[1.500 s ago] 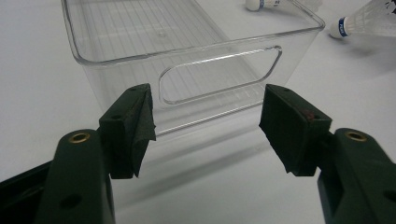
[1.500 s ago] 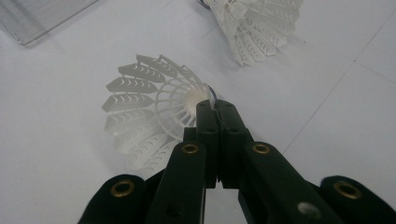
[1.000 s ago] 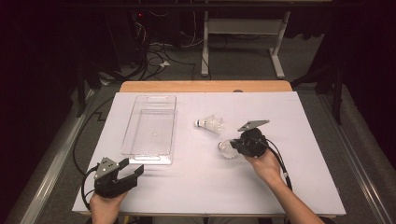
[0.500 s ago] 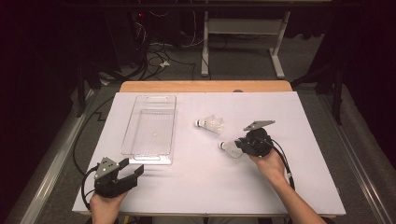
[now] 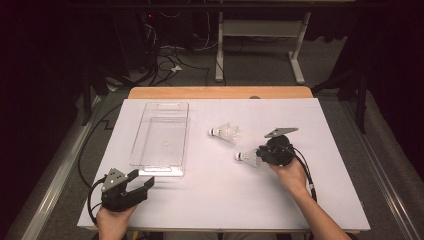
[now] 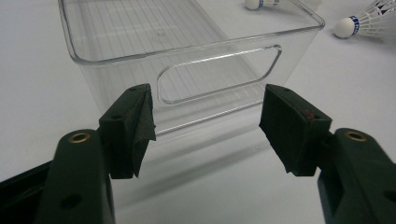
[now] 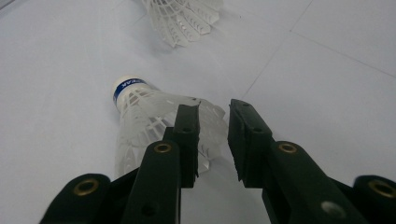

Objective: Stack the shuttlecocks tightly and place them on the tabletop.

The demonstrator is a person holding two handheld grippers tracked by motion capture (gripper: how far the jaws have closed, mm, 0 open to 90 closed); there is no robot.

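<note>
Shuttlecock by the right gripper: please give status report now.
Right gripper nearly shut on near shuttlecock skirt rim. Left gripper open, idle before clear bin. Second shuttlecock free. Nothing blocking.

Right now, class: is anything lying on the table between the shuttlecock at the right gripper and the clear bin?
Nothing visible blocks that path. The held shuttlecock at the right gripper has bare white table between it and the clear bin. The second shuttlecock lies farther back, off that line.
</note>
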